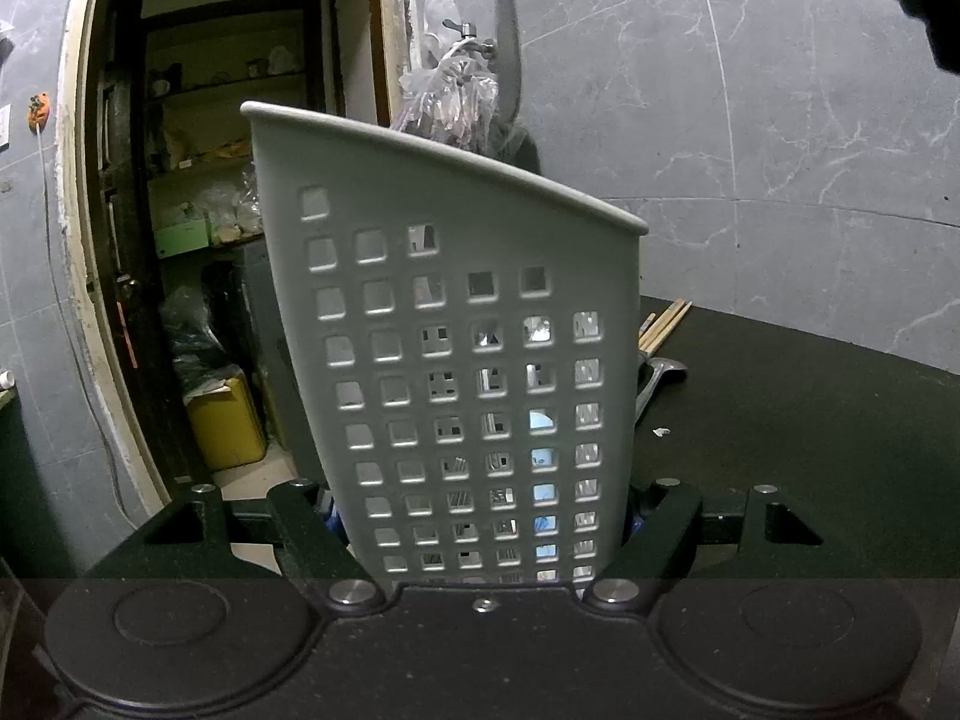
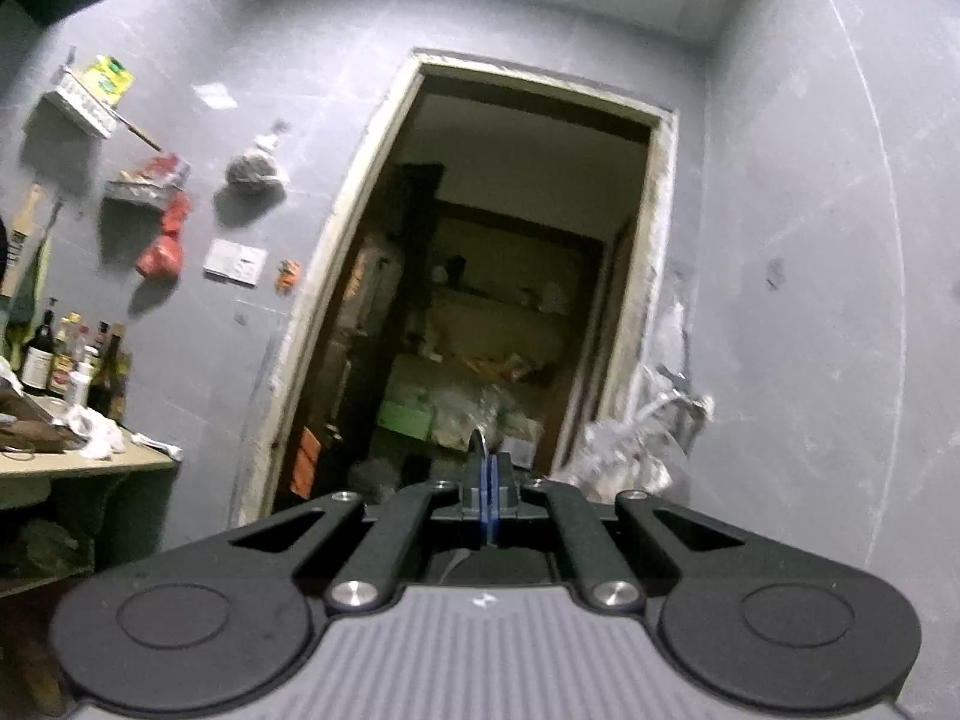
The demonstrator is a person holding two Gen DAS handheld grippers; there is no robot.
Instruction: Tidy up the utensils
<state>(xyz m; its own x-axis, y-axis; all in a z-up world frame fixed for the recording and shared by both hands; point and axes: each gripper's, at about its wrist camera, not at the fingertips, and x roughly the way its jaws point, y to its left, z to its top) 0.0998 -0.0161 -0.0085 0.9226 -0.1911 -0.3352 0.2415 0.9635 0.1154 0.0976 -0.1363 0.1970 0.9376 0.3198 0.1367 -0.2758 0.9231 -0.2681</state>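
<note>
The left wrist view looks along the left gripper [image 1: 480,531], whose two black fingers stand wide apart with a tall grey utensil holder [image 1: 456,324] filling the gap between them. One finger presses the holder's side at about 8 o'clock, the other at about 4 o'clock, so the jaws are clamped on it. The holder is upright, its rim slanting down toward 3 o'clock, and its near wall is pierced with rows of small square holes (glints of metal show through some of them). It stands on a black countertop [image 1: 810,420]. Just behind it, at about 3 o'clock, a metal spoon [image 1: 657,375] lies on the counter, with wooden chopsticks [image 1: 666,318] beside it, both partly hidden by the holder. A dark doorway [image 1: 228,180] opens at 10 o'clock.

In the right wrist view the right gripper [image 2: 487,501] points slightly upward at the same doorway, away from the counter. Its blue-padded jaws are pressed together at the centre of the picture, and a thin curved metal utensil tip [image 2: 478,441] pokes out just above them at 12 o'clock; what utensil it is cannot be told. The picture is blurred.
</note>
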